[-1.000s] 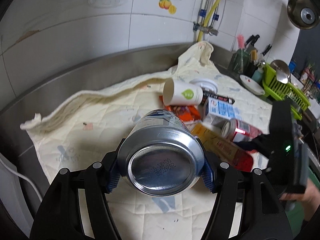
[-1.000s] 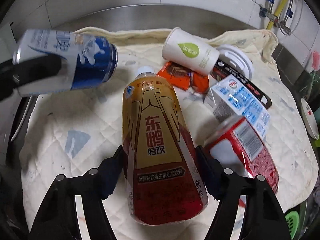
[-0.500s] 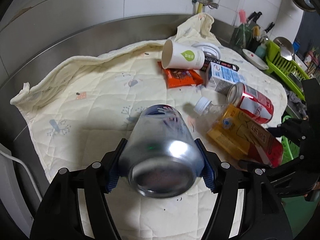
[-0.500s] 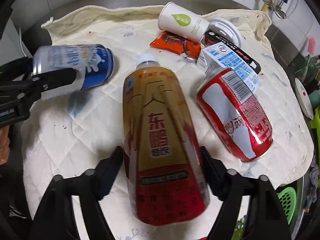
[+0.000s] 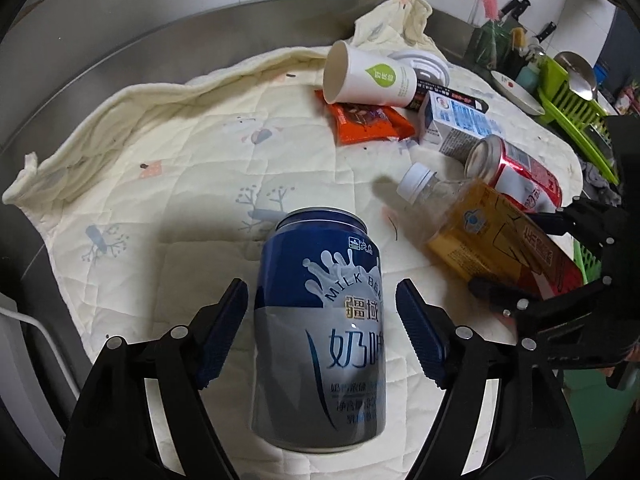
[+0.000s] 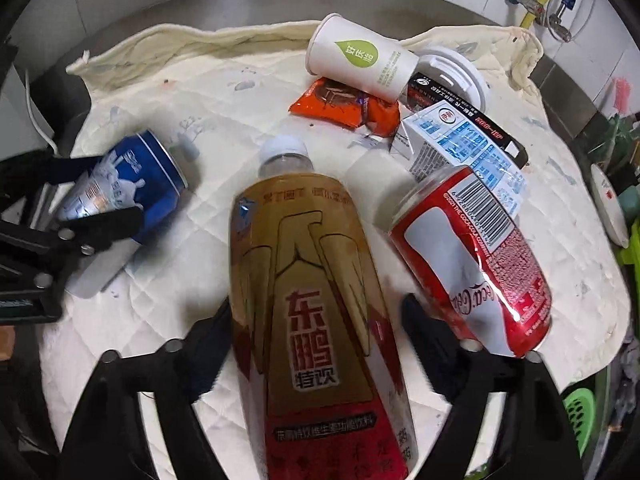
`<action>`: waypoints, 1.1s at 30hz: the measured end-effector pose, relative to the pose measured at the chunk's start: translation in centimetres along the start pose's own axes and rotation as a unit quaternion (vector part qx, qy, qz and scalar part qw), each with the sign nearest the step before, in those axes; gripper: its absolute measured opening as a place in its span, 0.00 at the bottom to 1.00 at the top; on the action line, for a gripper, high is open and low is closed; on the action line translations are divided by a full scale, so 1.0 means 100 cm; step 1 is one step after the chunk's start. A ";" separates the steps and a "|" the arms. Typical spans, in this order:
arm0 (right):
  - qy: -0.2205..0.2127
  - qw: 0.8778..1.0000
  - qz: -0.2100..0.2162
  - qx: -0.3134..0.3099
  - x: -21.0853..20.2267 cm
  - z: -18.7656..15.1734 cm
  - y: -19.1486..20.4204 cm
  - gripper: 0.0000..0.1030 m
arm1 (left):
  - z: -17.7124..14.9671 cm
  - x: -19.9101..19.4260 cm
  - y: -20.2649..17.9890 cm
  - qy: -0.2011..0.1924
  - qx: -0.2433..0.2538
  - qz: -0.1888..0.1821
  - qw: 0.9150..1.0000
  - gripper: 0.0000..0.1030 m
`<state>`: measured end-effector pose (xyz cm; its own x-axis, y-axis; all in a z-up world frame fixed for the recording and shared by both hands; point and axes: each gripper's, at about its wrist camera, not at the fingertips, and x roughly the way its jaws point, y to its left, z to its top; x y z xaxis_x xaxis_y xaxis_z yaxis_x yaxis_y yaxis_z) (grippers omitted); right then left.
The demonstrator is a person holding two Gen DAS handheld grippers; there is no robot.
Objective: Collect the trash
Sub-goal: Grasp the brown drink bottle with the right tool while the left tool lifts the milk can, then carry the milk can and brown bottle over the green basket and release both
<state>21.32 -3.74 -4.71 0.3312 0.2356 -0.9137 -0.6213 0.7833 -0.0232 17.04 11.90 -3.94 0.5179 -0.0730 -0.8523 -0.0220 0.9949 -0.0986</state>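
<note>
blue can [image 5: 320, 332] labelled "milk", between opened left gripper [image 5: 322, 334] fingers

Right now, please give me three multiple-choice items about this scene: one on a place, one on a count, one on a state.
1. Where does the red can lie? A beside the amber bottle; B in the dish rack; C under the cloth.
2. How many metal cans are there? A one; B two; C four.
3. How is the paper cup? A upright; B on its side; C crushed flat.

Answers: 1 A, the two lie next to each other. 2 B, only the red can and the blue can. 3 B, its open mouth faces sideways.
</note>
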 end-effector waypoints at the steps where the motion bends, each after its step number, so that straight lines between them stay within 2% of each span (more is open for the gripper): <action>1: -0.001 1.000 0.009 0.005 -0.001 0.000 -0.001 0.65 | 0.001 0.003 0.000 0.004 -0.001 0.003 1.000 0.73; 4: -0.013 1.000 0.010 0.009 -0.007 -0.005 0.000 0.63 | 0.002 0.009 0.000 0.007 0.000 -0.002 1.000 0.72; 5: -0.019 1.000 0.015 0.014 -0.012 -0.008 -0.001 0.63 | 0.002 0.010 -0.001 0.008 0.003 -0.003 1.000 0.65; 6: -0.026 0.999 0.019 0.020 -0.016 -0.011 -0.003 0.63 | 0.002 0.011 -0.002 0.008 0.006 -0.003 1.000 0.63; 10: -0.052 0.996 0.048 0.048 -0.038 -0.025 -0.011 0.62 | -0.001 0.008 -0.004 -0.005 0.005 -0.005 1.000 0.63; 17: -0.098 0.990 0.061 0.078 -0.079 -0.060 -0.026 0.62 | -0.002 -0.017 -0.026 -0.038 0.023 -0.025 0.999 0.63; 20: -0.122 0.985 0.063 0.103 -0.102 -0.081 -0.045 0.62 | 0.003 -0.031 -0.044 -0.056 0.033 -0.051 0.997 0.63; 24: -0.142 0.979 0.030 0.145 -0.129 -0.114 -0.083 0.62 | 0.013 -0.047 -0.083 -0.076 0.061 -0.096 0.991 0.63; 28: -0.138 0.968 -0.032 0.209 -0.143 -0.153 -0.138 0.62 | 0.023 -0.050 -0.132 -0.079 0.091 -0.148 0.982 0.63; 33: -0.116 0.942 -0.118 0.293 -0.144 -0.216 -0.214 0.62 | 0.032 -0.043 -0.200 -0.077 0.133 -0.184 0.971 0.63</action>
<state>14.54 -36.32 0.16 0.6003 0.0808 -0.7957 -0.0348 0.9966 0.0750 17.98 -7.45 3.33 0.5715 -0.4365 -0.6949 0.3996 0.8876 -0.2290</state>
